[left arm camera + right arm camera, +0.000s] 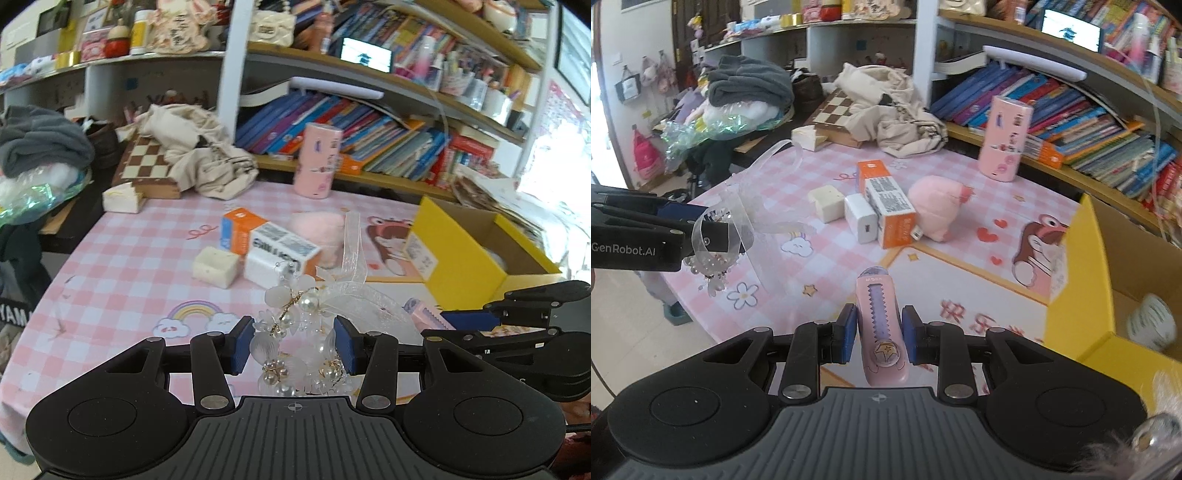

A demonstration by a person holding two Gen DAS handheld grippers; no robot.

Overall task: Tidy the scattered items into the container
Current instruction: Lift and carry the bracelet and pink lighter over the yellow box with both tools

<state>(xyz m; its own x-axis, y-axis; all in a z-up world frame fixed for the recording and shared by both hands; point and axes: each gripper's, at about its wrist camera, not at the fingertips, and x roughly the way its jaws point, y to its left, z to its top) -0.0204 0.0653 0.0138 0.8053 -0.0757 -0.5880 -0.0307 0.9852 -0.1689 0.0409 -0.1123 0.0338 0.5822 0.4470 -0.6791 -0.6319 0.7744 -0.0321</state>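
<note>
The right claw (878, 334) is clamped on a pink box cutter (882, 325), low in the frame. The left claw (293, 345) grips a pearl hair ornament (299, 332). Each should be carried fully over the yellow box (1082, 295) at the right edge before it opens, so the ribbon (354, 266) does not snag.

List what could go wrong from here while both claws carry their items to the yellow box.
1. The pearl hair ornament in the left claw trails a long ribbon; it may snag on the yellow box wall or drag across the table.
2. The pink utility knife sits lengthwise in the right claw; it could slide out forward if tipped.
3. Both claws are close together near the box and may collide.
</note>
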